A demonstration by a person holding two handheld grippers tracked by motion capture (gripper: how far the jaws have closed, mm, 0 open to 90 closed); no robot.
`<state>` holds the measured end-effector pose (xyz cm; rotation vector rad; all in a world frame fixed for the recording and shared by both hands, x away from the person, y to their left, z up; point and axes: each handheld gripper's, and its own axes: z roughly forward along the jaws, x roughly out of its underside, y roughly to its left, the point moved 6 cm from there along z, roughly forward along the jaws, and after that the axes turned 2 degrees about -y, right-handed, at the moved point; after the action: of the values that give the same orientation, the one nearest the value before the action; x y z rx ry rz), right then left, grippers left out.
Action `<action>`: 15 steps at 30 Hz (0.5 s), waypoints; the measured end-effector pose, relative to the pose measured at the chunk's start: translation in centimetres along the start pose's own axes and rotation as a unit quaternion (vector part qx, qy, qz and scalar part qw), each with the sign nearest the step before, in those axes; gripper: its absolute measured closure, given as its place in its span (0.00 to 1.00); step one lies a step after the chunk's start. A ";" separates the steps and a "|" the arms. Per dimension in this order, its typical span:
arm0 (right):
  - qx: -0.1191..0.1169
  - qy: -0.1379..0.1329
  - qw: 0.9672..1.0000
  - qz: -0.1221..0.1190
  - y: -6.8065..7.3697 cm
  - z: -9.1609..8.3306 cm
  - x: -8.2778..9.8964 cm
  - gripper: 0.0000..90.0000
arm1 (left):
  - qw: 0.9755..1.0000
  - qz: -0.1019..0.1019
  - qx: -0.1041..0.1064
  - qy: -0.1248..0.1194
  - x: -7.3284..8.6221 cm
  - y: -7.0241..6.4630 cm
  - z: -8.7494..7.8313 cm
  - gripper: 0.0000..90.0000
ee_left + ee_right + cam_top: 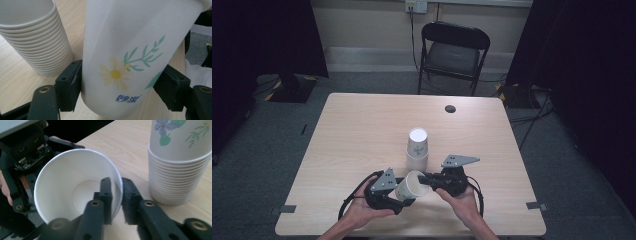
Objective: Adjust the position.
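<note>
A white paper cup [412,186] with a printed flower lies on its side above the table's near edge, held between both grippers. My left gripper [403,196] is shut on the cup's lower body [125,62], with a pad [71,82] pressing on each side. My right gripper [425,178] is shut on the cup's wall at the rim [75,185], one jaw inside the mouth and one outside. Just behind stands an upside-down stack of several matching cups [417,150], close to the held cup [32,42] [177,172].
The wooden table [362,120] has a small dark round cap [450,108] near its far edge. A black folding chair [452,50] stands beyond the table. Grey tape marks sit near the front corners.
</note>
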<state>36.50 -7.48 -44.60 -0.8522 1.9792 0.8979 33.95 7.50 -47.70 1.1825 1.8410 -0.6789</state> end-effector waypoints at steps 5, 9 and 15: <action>-0.010 0.005 1.000 0.007 0.2 0.0 0.0 0.98 | 1.000 0.026 -0.013 0.012 0.2 -0.3 0.2 0.31; -0.012 0.015 1.000 0.015 0.3 0.2 0.0 0.98 | 0.999 0.044 -0.020 0.013 0.2 -0.5 0.3 0.30; -0.006 0.038 0.999 0.026 0.5 1.1 0.6 0.99 | 0.997 0.072 -0.029 0.012 0.0 -0.9 0.3 0.27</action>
<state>36.17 -6.48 -45.44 -0.8577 2.0720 0.9194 33.22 6.91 -47.85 1.2761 1.7635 -0.5294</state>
